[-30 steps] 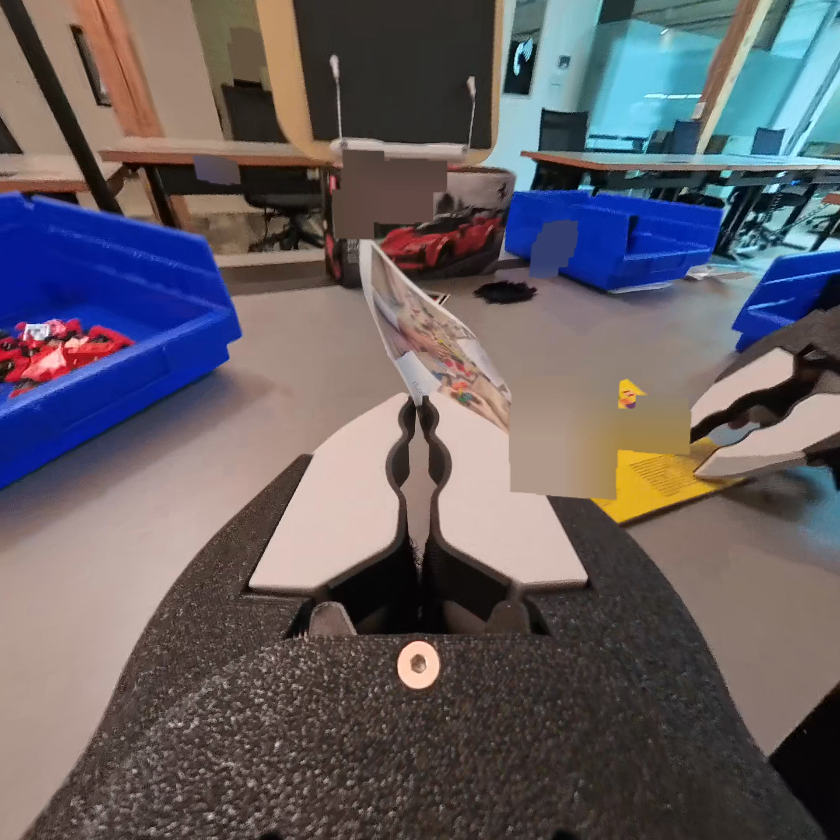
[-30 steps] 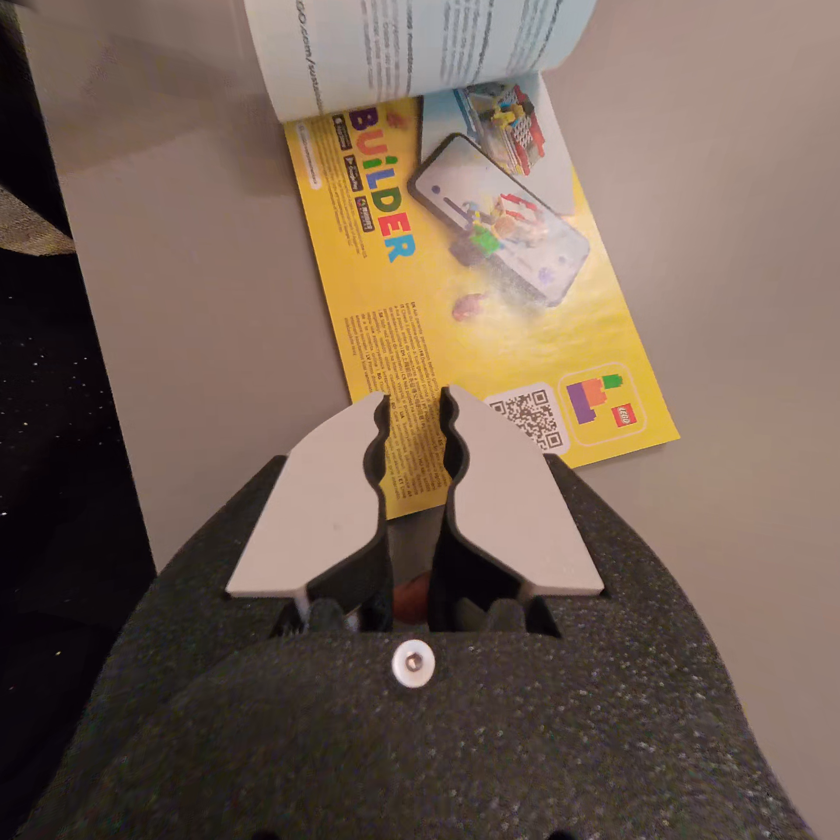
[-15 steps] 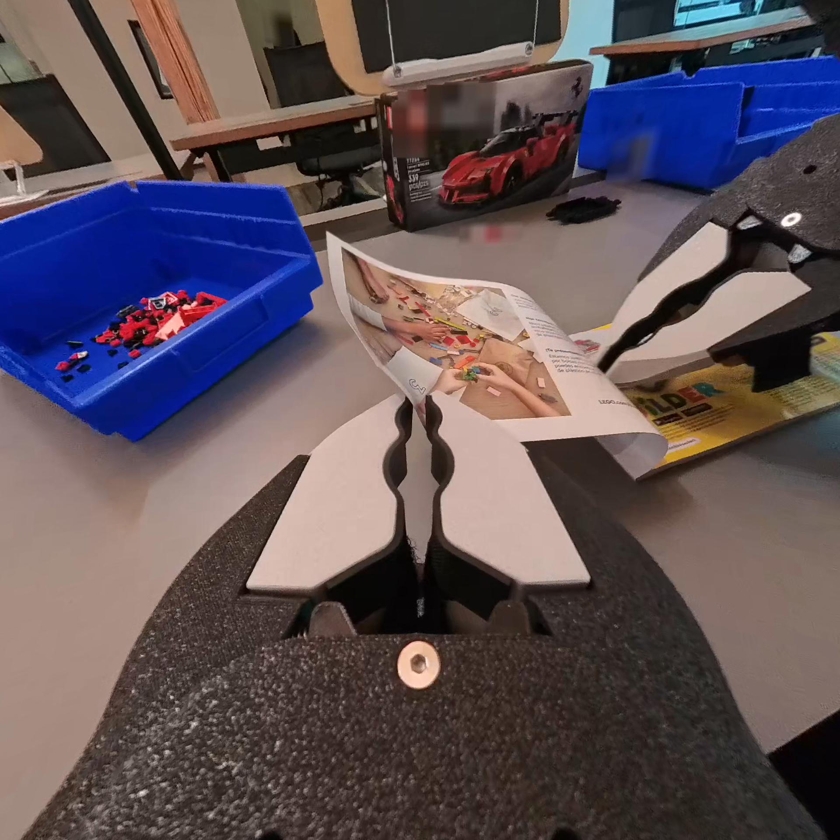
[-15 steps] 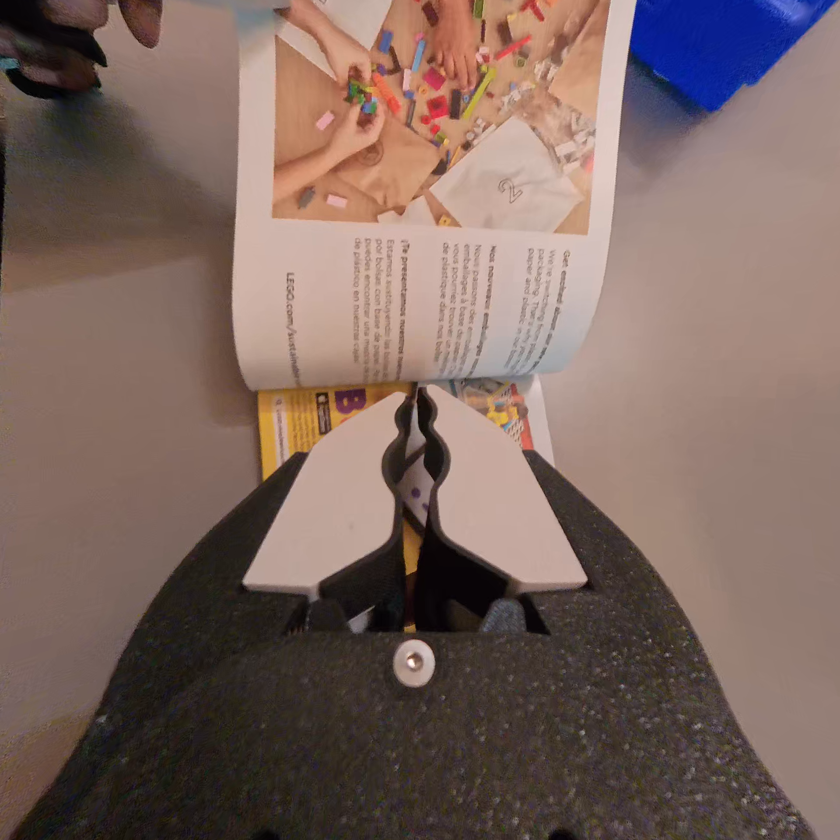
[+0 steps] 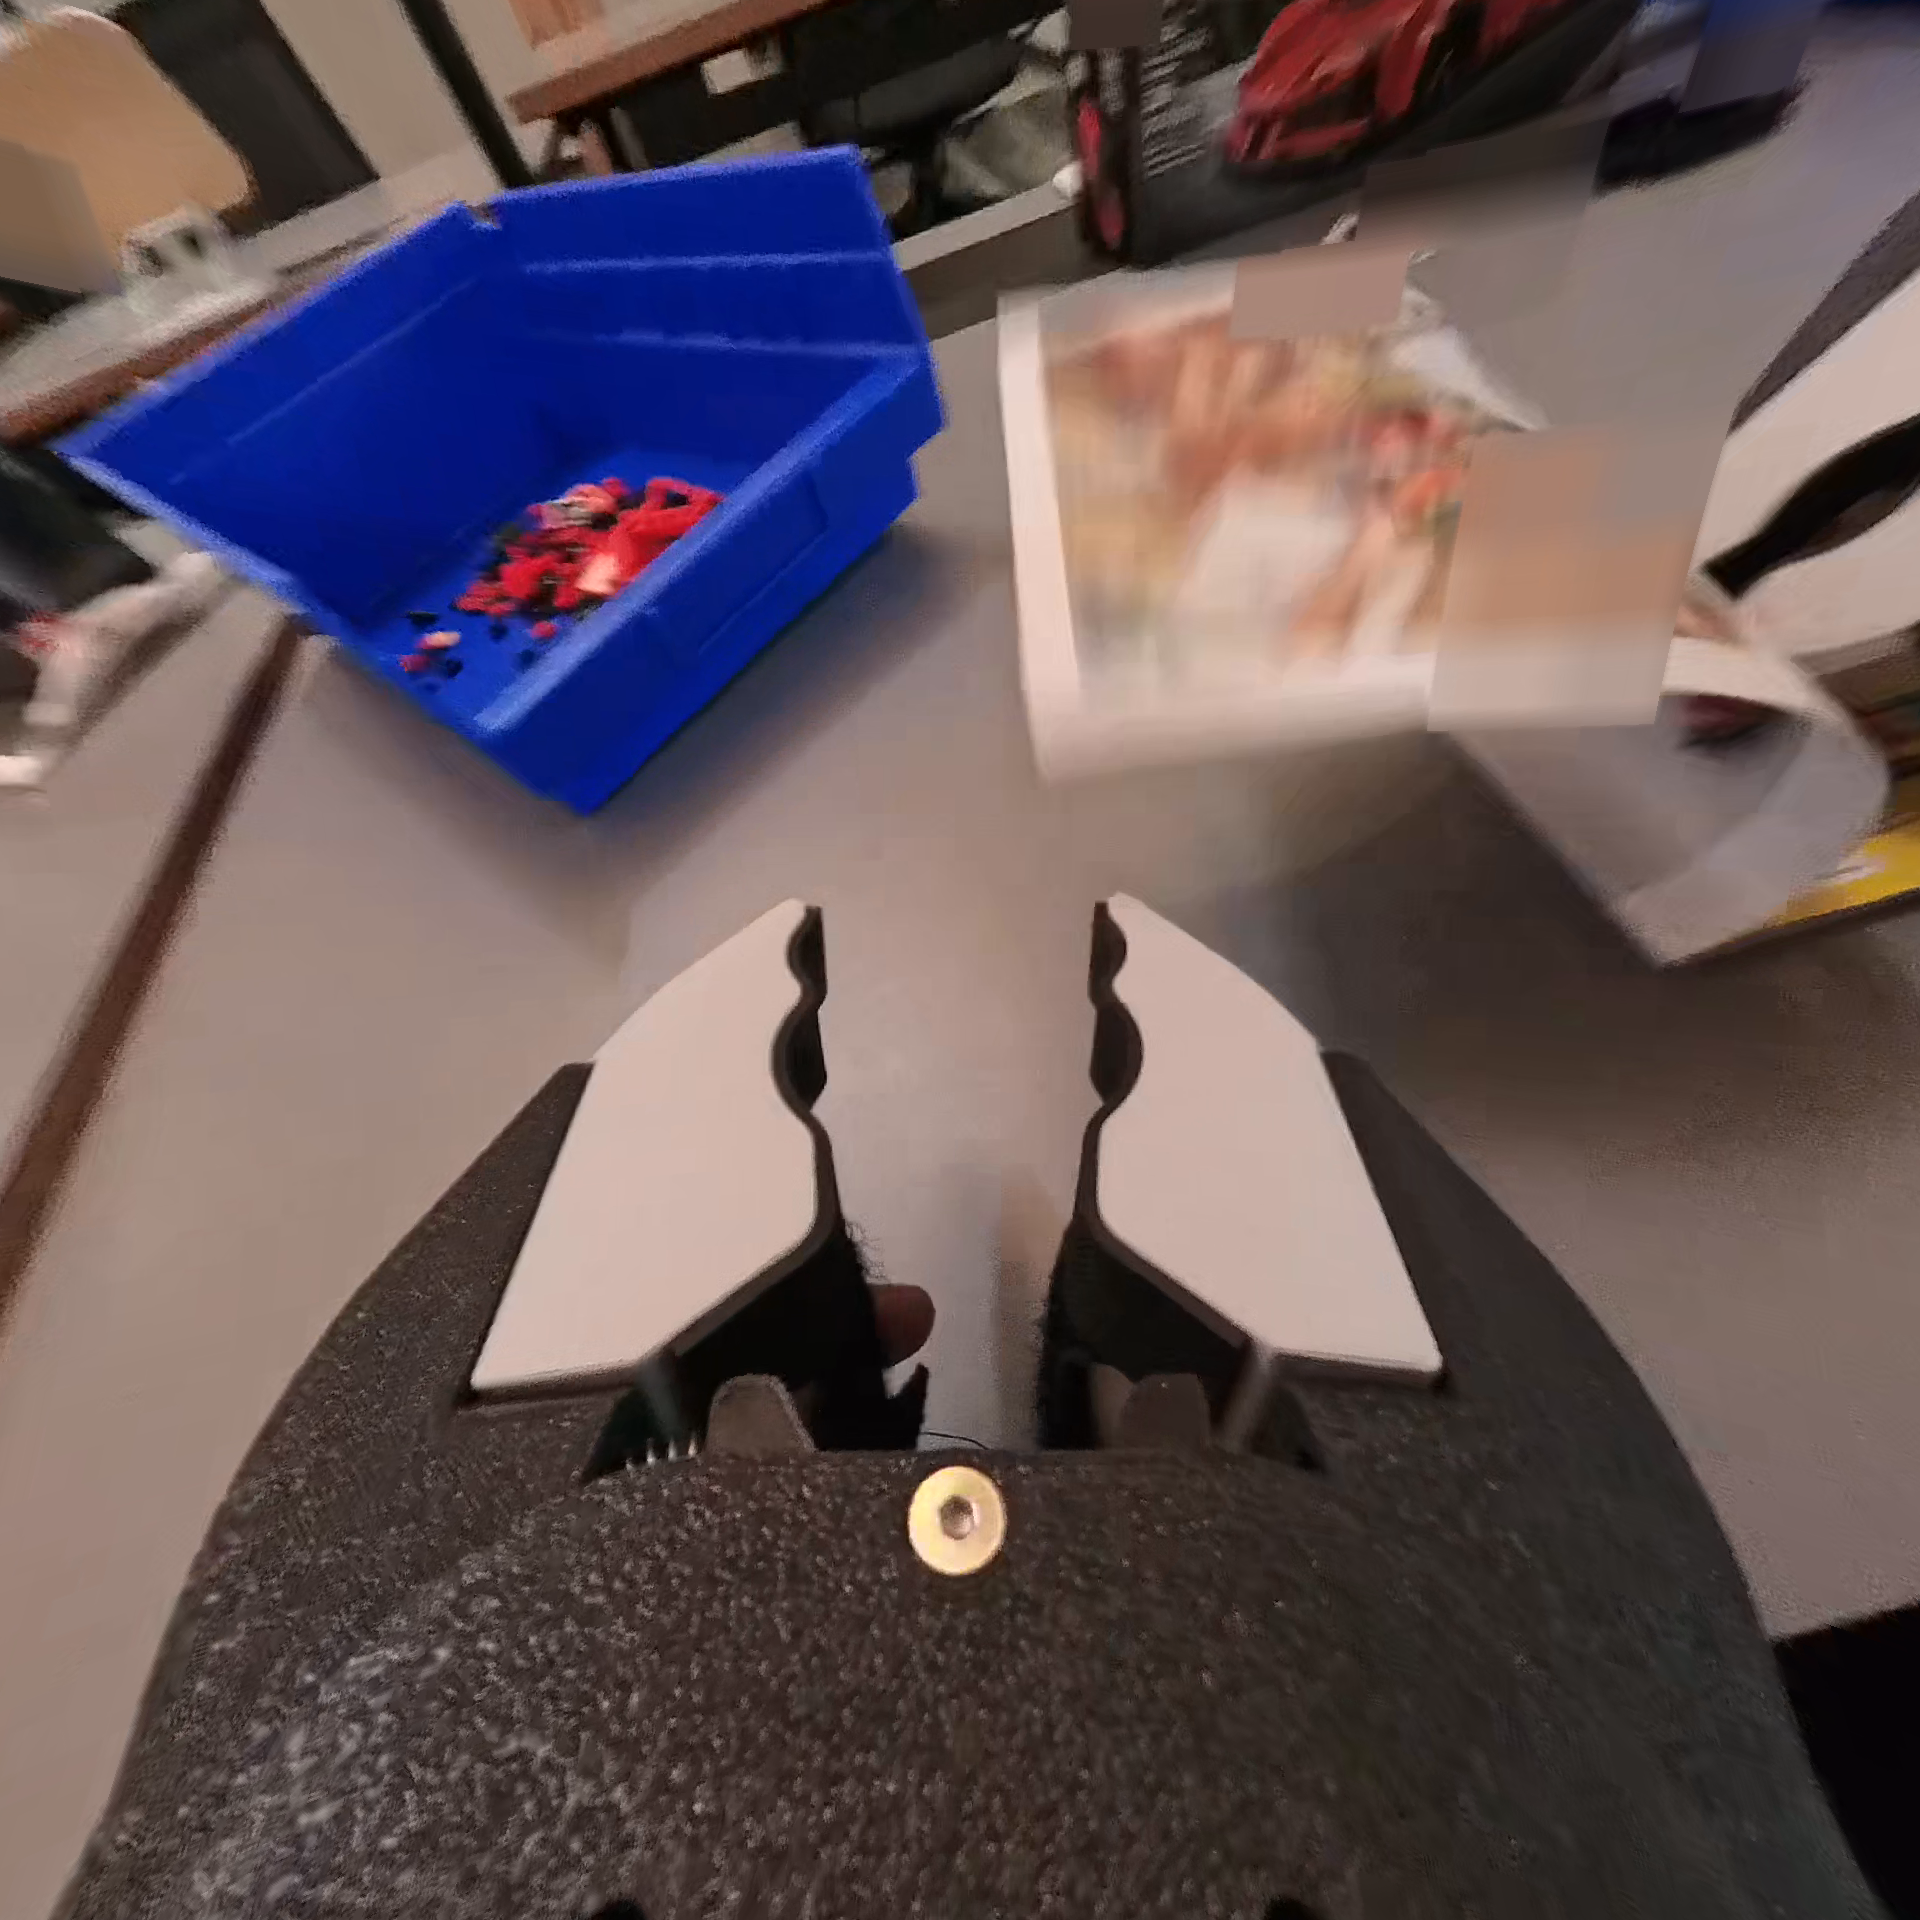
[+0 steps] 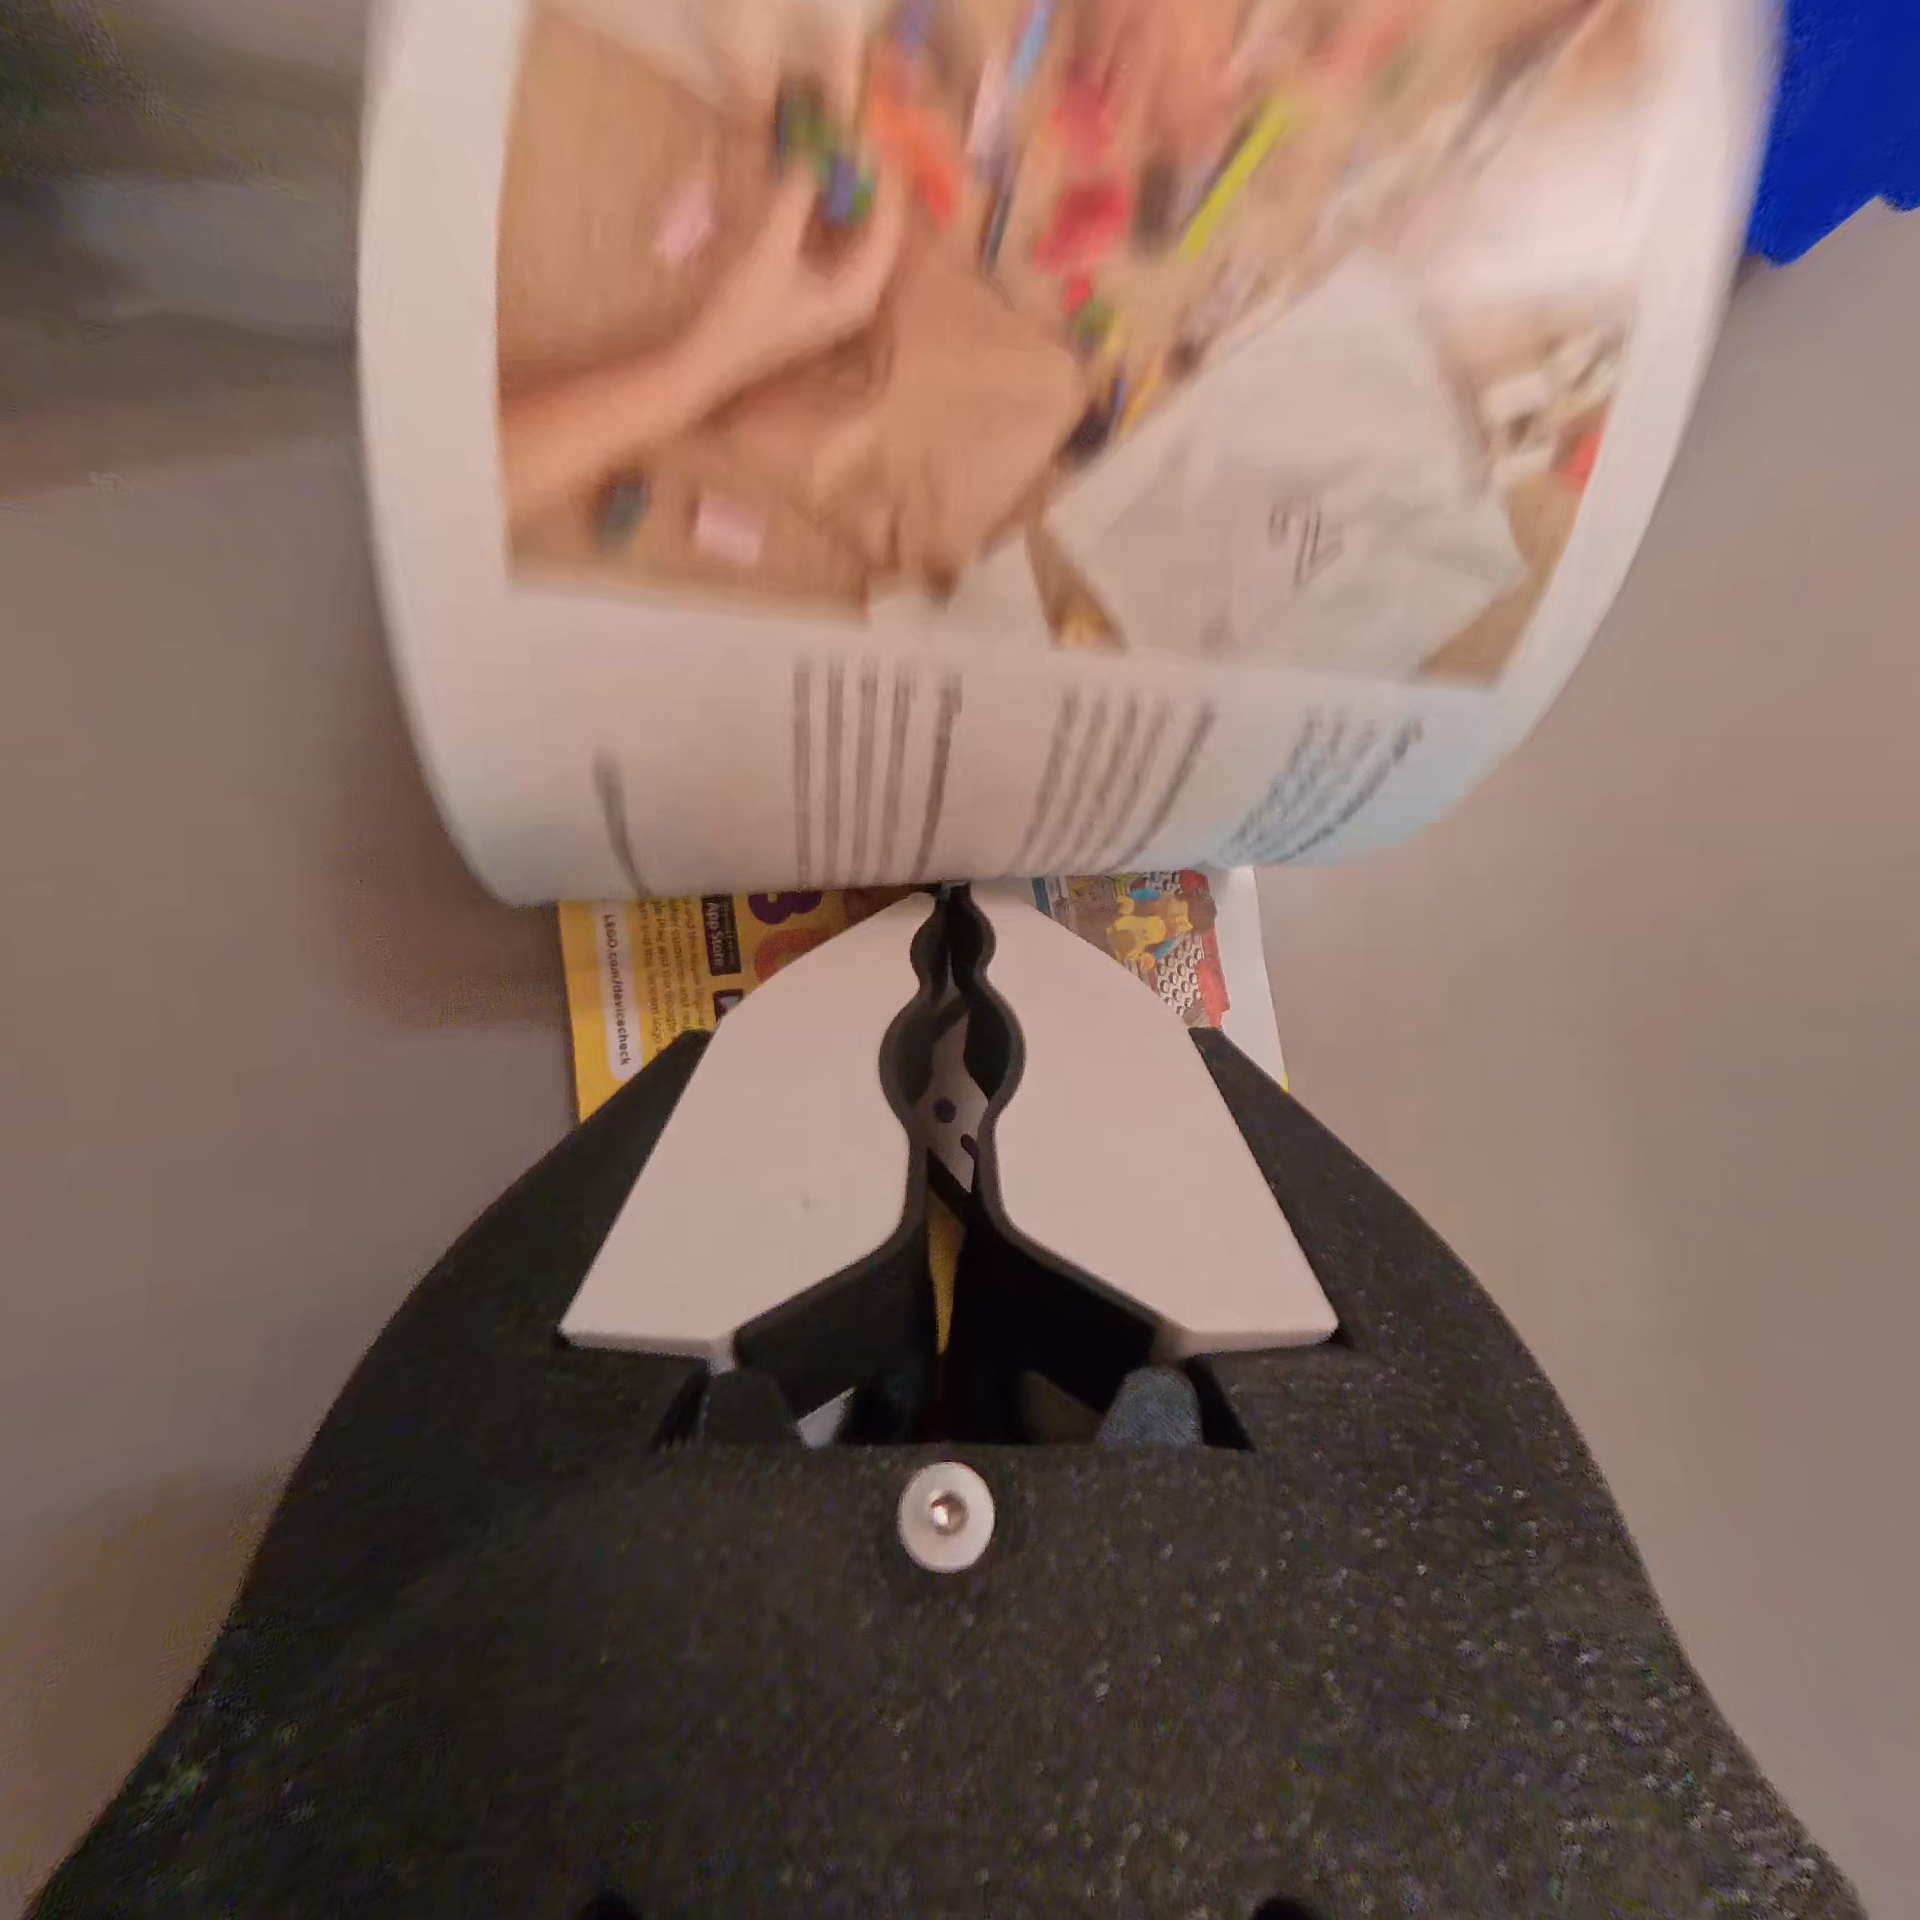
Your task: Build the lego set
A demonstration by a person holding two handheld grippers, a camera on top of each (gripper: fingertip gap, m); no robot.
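My left gripper is open and empty over the grey table; nothing lies between its fingers. Ahead and to its right, a loose page of an instruction booklet curls in the air, blurred. My right gripper is shut, its tips resting on the booklet's yellow page close to the fold. The curled page arches just beyond its tips. The right gripper also shows at the right edge of the left wrist view, on the booklet.
A blue bin with small red and black pieces stands at the far left. A box with a red car picture stands behind the booklet. A blue bin corner shows at the top right of the right wrist view. Across from one pair of fingers to the other is roughly 15 cm.
My left gripper held the booklet's page and swung it over; it has now opened, let go and drawn back. My right gripper closed and moved onto the yellow page near the fold.
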